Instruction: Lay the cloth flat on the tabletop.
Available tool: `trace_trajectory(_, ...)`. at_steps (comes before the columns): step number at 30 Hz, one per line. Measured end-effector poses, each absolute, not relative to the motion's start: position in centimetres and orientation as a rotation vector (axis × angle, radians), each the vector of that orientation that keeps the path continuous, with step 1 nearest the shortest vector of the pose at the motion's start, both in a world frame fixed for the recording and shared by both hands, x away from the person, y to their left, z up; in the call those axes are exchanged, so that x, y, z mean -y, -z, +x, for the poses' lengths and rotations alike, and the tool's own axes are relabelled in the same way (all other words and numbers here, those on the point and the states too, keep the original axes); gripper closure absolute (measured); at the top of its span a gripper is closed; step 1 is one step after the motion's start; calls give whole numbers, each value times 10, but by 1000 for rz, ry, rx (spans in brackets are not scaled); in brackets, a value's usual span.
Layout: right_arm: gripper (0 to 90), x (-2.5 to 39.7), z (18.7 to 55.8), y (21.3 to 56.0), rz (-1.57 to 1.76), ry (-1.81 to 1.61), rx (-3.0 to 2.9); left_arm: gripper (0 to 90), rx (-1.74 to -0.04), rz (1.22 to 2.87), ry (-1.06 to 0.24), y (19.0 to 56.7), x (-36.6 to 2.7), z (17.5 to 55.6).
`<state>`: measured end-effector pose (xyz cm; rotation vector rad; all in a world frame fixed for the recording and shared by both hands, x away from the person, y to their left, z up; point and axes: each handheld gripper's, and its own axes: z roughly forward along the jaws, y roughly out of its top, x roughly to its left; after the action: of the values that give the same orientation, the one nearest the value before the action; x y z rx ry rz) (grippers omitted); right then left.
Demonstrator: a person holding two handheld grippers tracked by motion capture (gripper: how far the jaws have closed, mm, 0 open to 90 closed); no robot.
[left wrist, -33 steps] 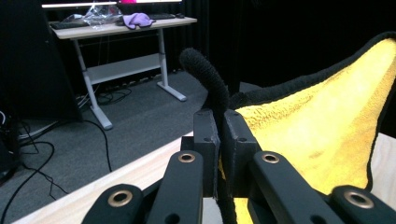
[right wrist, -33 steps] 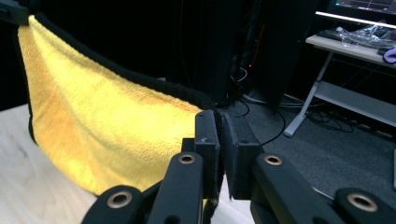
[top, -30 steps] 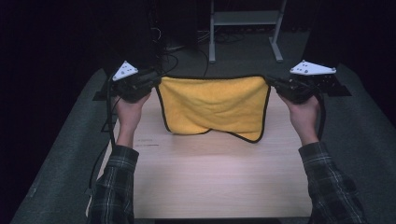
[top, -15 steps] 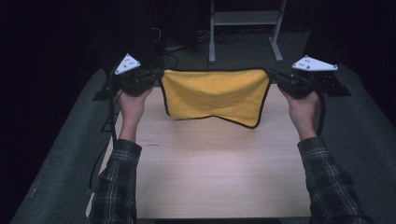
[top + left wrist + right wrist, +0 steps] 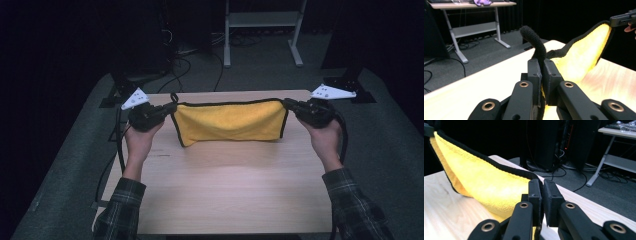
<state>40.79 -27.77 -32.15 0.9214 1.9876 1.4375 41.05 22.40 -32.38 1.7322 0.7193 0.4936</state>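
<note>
we hold a yellow cloth (image 5: 227,121) with a black hem stretched between two grippers over the far half of a pale wooden table (image 5: 225,195). the left gripper (image 5: 169,108) is clamped on the cloth's upper left corner, where a small black hanging loop (image 5: 534,42) curls up past its jaws. the right gripper (image 5: 289,105) is pinched tight on the upper right corner, the black hem running straight into its closed jaws.

compared with a second ago, the cloth shows as a much shallower band, and our hands have pushed further towards the far edge of the table. the sagging lower flap seen earlier is gone, and the bottom edge now seems to rest on the tabletop. we judge the cloth is being lowered or laid down flat, or folded over on itself.

the cloth's long axis runs left to right across the table, level and taut along its top hem. its broad face is turned towards us, and the loop corner points left.
</note>
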Motion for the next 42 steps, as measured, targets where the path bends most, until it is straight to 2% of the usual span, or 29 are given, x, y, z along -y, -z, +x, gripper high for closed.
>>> trace_trajectory(8,841,283,385,343,926,-1427,-2061,849,-735,1746,-410,345,-229,392)
trace_trajectory(23,841,285,348,414,993,-1319,-2291,847,-803,1845,-260,403,-231,363)
trace_trajectory(34,841,284,331,434,1007,-1268,-2397,847,-832,1908,-167,427,-236,342)
trace_trajectory(42,841,286,300,437,961,-1278,-2455,846,-842,1919,-103,439,-242,310)
